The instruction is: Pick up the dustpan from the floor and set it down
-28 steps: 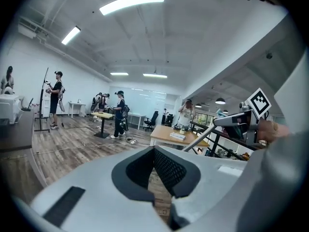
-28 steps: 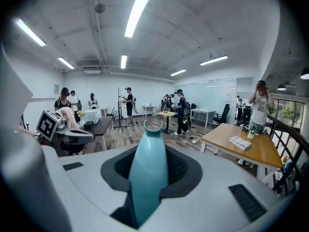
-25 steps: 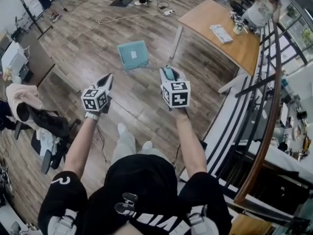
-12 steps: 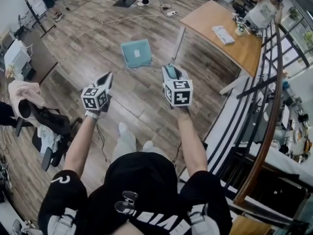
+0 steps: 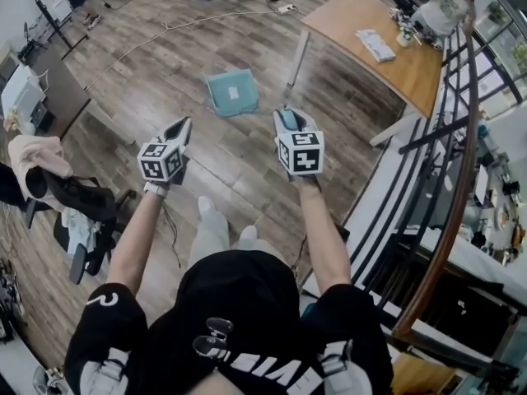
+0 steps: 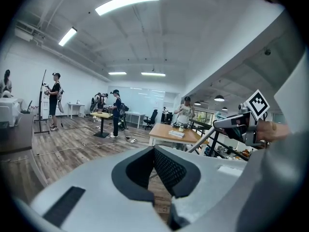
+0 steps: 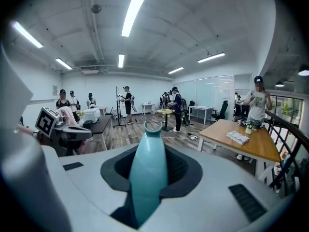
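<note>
I am looking at the teal dustpan (image 5: 231, 91) lying flat on the wooden floor (image 5: 156, 64), just beside the worktop (image 5: 354, 31), off that worktop's near corner leg on the side away from the railing (image 5: 461, 130). A small white label (image 5: 233, 94) is showing on the dustpan's upper face.

Short of the worktop's near corner, I am holding my right gripper (image 5: 286, 113) over the floor. Its jaws are standing partly apart and pressing on a teal handle (image 7: 147, 178) of the dustpan's colour. The handle's forked tip is poking out past the jaws, with the worktop off to its right in the right gripper view. I cannot tell whether this handle joins the dustpan.

My left gripper (image 5: 179, 127) is hanging further from the worktop than the right one, level with it. In the left gripper view its jaws are meeting at the tips with nothing between them.

The worktop is carrying a white flat item (image 5: 375, 45), and a person (image 5: 440, 8) is standing at its far end.
</note>
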The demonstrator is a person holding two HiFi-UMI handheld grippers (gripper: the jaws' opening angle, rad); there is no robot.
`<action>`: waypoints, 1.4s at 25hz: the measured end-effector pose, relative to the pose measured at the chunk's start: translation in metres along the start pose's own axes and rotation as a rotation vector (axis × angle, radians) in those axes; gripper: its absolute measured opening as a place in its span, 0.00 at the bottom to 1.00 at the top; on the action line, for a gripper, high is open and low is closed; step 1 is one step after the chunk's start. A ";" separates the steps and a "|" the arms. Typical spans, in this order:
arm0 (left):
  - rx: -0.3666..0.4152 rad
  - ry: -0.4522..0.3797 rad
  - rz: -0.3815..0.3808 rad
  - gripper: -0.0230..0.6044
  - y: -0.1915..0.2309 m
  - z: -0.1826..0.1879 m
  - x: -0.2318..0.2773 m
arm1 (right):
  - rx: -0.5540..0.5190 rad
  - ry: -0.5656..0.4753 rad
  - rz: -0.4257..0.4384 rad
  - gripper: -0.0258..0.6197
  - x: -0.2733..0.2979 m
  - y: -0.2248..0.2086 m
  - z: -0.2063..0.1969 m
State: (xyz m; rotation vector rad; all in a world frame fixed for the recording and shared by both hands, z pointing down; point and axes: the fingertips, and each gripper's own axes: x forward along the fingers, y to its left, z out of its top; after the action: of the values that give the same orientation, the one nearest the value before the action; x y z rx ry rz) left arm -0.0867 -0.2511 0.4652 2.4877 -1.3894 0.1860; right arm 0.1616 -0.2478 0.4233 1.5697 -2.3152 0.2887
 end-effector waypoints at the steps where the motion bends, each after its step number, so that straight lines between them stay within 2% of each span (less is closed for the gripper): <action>1: -0.003 0.007 -0.002 0.03 -0.001 -0.004 0.002 | 0.005 0.014 0.000 0.18 0.002 -0.001 -0.007; 5: -0.011 0.038 -0.009 0.03 -0.004 -0.023 0.010 | -0.008 0.058 -0.005 0.18 0.012 -0.009 -0.039; 17: -0.030 0.137 -0.022 0.03 -0.006 -0.104 0.031 | 0.016 0.249 -0.035 0.18 0.040 -0.023 -0.181; 28: 0.052 0.202 -0.035 0.03 0.006 -0.166 0.062 | 0.045 0.357 -0.059 0.18 0.088 -0.026 -0.275; 35: -0.006 0.231 -0.017 0.03 0.014 -0.207 0.075 | 0.043 0.400 -0.037 0.18 0.129 -0.025 -0.331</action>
State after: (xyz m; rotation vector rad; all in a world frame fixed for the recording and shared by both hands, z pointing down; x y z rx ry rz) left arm -0.0540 -0.2555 0.6835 2.3833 -1.2708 0.4492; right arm 0.1923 -0.2542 0.7776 1.4185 -1.9810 0.5882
